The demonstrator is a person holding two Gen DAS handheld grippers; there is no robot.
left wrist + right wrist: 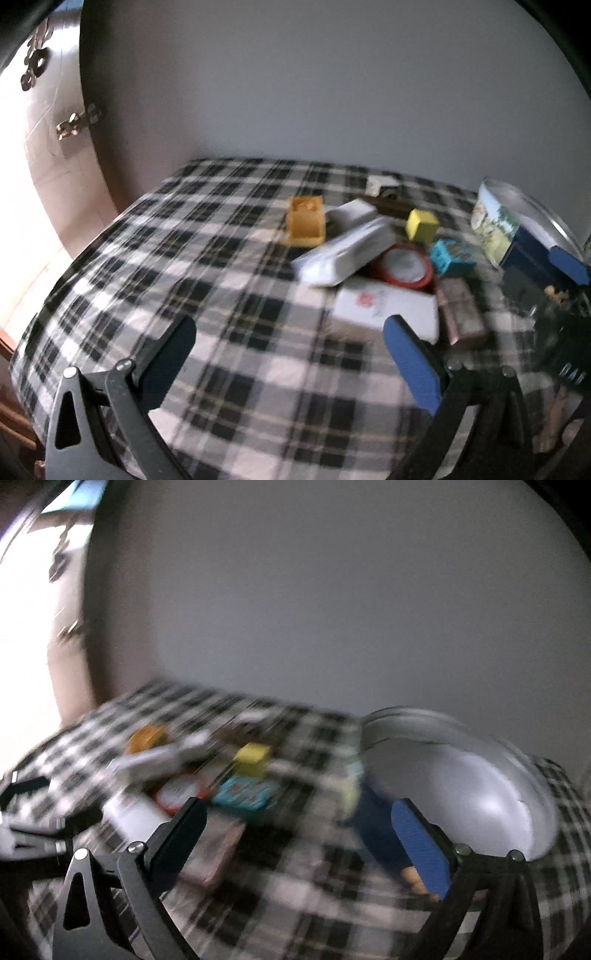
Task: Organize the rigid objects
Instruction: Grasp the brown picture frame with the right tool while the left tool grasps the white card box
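A pile of small rigid objects lies on the checked tablecloth (pixel 207 258): an orange box (pixel 306 220), long white boxes (pixel 343 251), a yellow cube (pixel 421 223), a red-rimmed round lid (pixel 404 266), a teal box (pixel 452 256), a flat white box (pixel 384 308) and a brown box (pixel 461 312). A round tin (pixel 517 225) stands open at the right; its silver inside (pixel 469 786) fills the blurred right wrist view. My left gripper (pixel 288 343) is open and empty above the cloth, short of the pile. My right gripper (pixel 299 830) is open and empty before the tin.
A plain grey wall backs the table. A door with a metal latch (pixel 75 122) is at the left. The table's left edge drops off near bright floor. The right gripper's blue fingertip (pixel 569 264) shows at the right edge of the left wrist view.
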